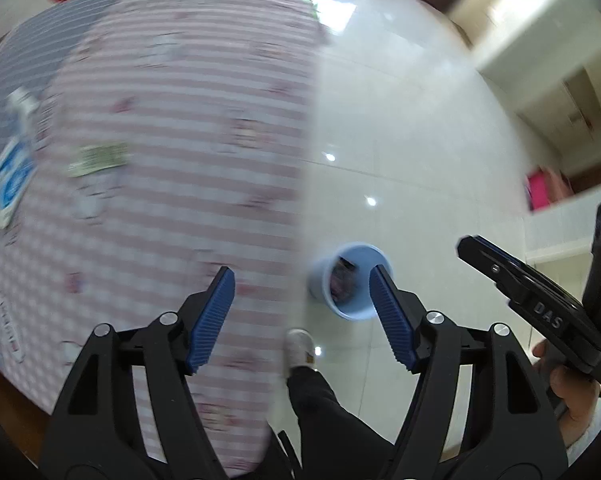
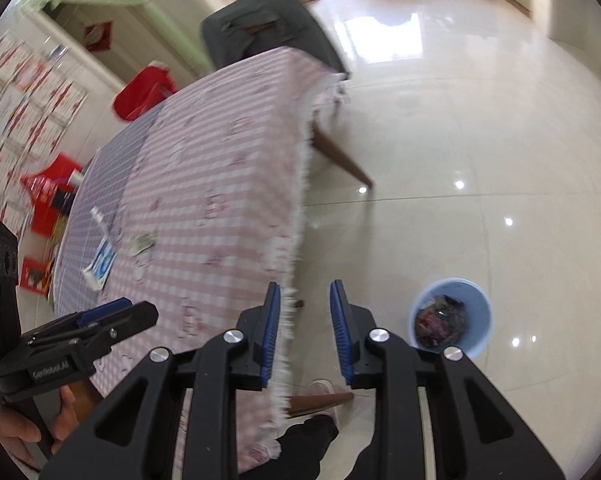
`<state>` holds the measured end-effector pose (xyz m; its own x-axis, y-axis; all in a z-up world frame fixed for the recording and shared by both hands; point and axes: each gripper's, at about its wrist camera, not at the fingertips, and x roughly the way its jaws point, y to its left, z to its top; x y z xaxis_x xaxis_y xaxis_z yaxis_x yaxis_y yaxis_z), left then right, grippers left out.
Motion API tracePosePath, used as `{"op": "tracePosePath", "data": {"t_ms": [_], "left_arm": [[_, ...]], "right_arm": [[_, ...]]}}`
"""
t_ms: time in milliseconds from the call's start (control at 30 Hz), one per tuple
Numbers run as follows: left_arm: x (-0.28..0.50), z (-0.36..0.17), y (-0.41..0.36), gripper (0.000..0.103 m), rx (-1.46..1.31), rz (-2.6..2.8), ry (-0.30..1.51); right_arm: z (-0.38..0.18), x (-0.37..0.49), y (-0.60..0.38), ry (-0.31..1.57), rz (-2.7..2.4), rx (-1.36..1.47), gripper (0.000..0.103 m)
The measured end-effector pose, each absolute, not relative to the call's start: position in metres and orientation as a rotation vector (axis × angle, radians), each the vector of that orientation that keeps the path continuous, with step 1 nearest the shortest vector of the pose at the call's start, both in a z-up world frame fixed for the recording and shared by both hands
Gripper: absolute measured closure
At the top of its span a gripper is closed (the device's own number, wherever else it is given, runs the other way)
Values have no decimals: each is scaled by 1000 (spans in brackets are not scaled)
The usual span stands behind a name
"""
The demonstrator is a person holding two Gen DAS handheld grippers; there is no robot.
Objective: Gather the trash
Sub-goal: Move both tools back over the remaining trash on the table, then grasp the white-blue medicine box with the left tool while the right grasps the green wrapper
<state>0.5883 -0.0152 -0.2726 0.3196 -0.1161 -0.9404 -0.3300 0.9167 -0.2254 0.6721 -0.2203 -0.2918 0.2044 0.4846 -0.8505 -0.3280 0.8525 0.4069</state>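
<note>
A light blue trash bin (image 1: pixel 346 282) (image 2: pixel 452 318) stands on the floor beside the table and holds dark wrappers. On the pink checked tablecloth (image 1: pixel 180 152) (image 2: pixel 220 184) lie a green wrapper (image 1: pixel 98 159) (image 2: pixel 141 243) and a blue-and-white toothpaste tube (image 1: pixel 10 176) (image 2: pixel 100 260). My left gripper (image 1: pixel 302 310) is open and empty, held over the table edge above the bin. My right gripper (image 2: pixel 304 328) is open with a narrower gap, empty, above the fringed table edge. Each gripper shows in the other's view: the right one (image 1: pixel 532 304), the left one (image 2: pixel 100 320).
A glossy white tile floor (image 2: pixel 480 160) lies right of the table. A grey covered chair (image 2: pixel 268 28) stands at the far end. Red boxes and stools (image 2: pixel 144 88) sit at the left by the wall. The person's slippered foot (image 1: pixel 299 347) is by the table.
</note>
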Motion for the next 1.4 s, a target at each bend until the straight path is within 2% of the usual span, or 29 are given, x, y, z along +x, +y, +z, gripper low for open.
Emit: {"op": "tracePosePath", "data": {"t_ms": [200,367,467,767,1033,1067,1100,1167,1267,1400], "left_arm": [[542,-281,106,32,-538,367,1191],[507,-290,188,32,-632,502,1154],[489,-297,227,32,-667,558,1140],[473,-311,275,31,-682,597,1129],[485,-306,286,31,-651,562,1109],[488,-305,286,31,-647,554,1106],[492,-305,286,31,-643,548,1106],[501,-303,285,31,-635,534,1102],[521,-302,283,31,-615,503,1092],[551,-298,273,31,-512,468,1072]], "right_arm": [[-297,659,-116,1248,674,70,73],[-309,648,-41,1261,733,20,72],[-321,645,0,1273,752,-14,68],[-353,655,85,1251,762,-114,53],[-373,671,118,1235,778,-174,53],[-373,670,121,1218,786,-194,55],[-373,668,122,1207,789,-213,66],[-374,666,125,1192,799,-251,81],[-375,669,121,1206,829,-244,87],[-366,672,107,1211,818,-192,88]]}}
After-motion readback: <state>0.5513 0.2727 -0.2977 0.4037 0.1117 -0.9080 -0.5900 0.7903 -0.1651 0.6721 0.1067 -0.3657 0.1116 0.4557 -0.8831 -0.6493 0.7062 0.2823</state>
